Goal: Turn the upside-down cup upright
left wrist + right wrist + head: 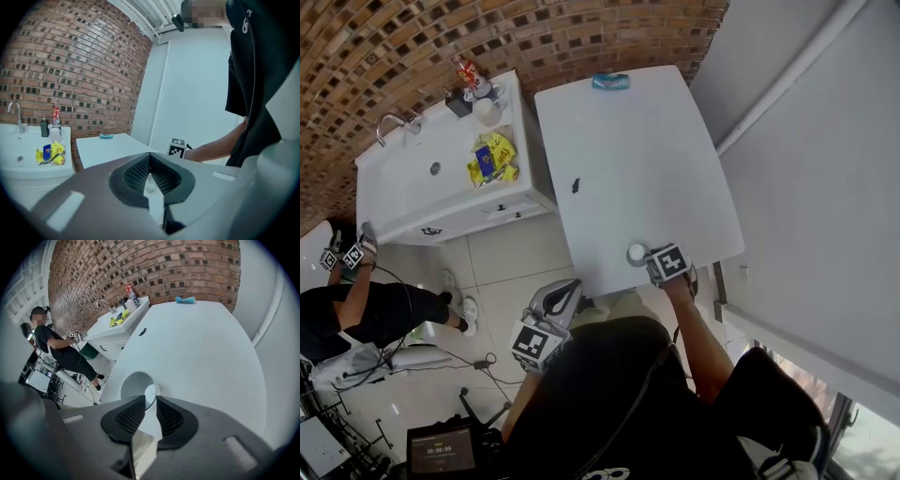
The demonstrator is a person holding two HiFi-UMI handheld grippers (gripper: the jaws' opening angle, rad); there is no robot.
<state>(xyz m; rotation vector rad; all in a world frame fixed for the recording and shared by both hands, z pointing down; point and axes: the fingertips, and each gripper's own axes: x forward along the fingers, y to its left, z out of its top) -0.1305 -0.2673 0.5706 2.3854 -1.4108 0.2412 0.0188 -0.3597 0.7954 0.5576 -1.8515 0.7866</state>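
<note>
Right gripper hovering over whitish round cup, jaws slightly parted astride its rim, mouth facing up; left gripper pressed shut, farther.

A recording lab, with brick wall, sink counter, white table and floor cables.

Bright, even daylight throughout, no hard shadows. Head view: white counter nearly blown out, hardly any surface detail; tiled floor evenly lit, sharp. Both gripper views: heavy fisheye w/ black vignette at the corners; brick wall bows toward the edges. Left hand-held gripper and right hand-held gripper fill the near foreground, grey, soft and out of focus; far bkgd is sharper. White wall reads pale blue, flat, no glare.
</note>
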